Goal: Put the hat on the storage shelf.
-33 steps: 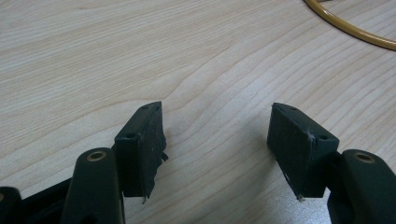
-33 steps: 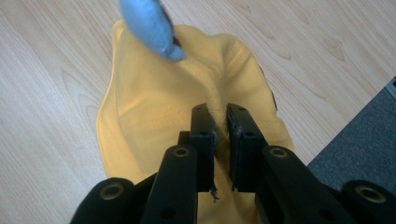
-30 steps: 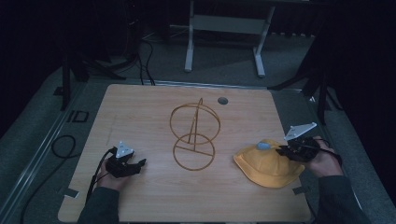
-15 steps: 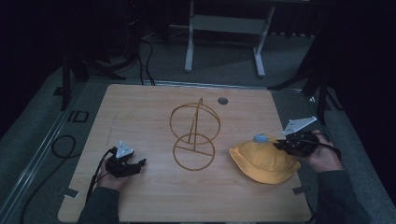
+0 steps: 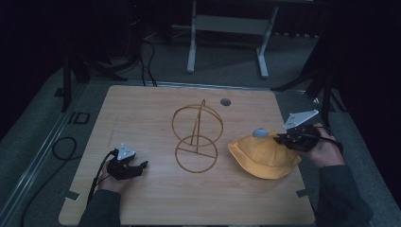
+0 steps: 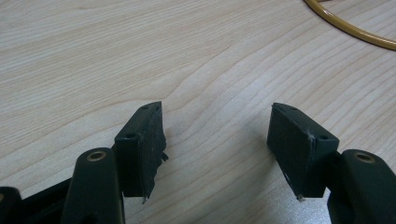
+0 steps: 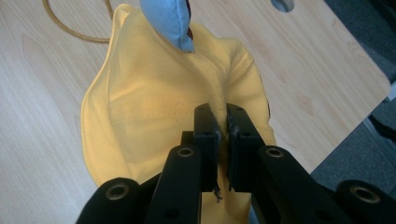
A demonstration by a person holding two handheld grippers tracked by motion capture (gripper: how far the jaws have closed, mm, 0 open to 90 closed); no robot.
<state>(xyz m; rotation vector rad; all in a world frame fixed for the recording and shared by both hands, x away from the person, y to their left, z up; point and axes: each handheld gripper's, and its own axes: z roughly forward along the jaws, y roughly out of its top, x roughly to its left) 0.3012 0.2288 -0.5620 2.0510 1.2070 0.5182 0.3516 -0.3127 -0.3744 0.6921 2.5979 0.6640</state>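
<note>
We had the right gripper [image 7: 223,122] pinching a fold of the yellow hat [image 5: 265,156], its fingers [image 7: 205,128] pressed together on the cloth with only the fabric between them. The hat spread out ahead of and beneath those fingertips, resting on the wooden table [image 5: 142,113], and a pale blue pompom [image 7: 168,21] sat at its far end, beyond the pinched fold. Our left gripper [image 6: 217,135] rested low over bare wood, fingers [image 6: 144,140] spread wide and holding nothing; the gold wire stand [image 5: 196,137] curved well ahead of them.
</note>
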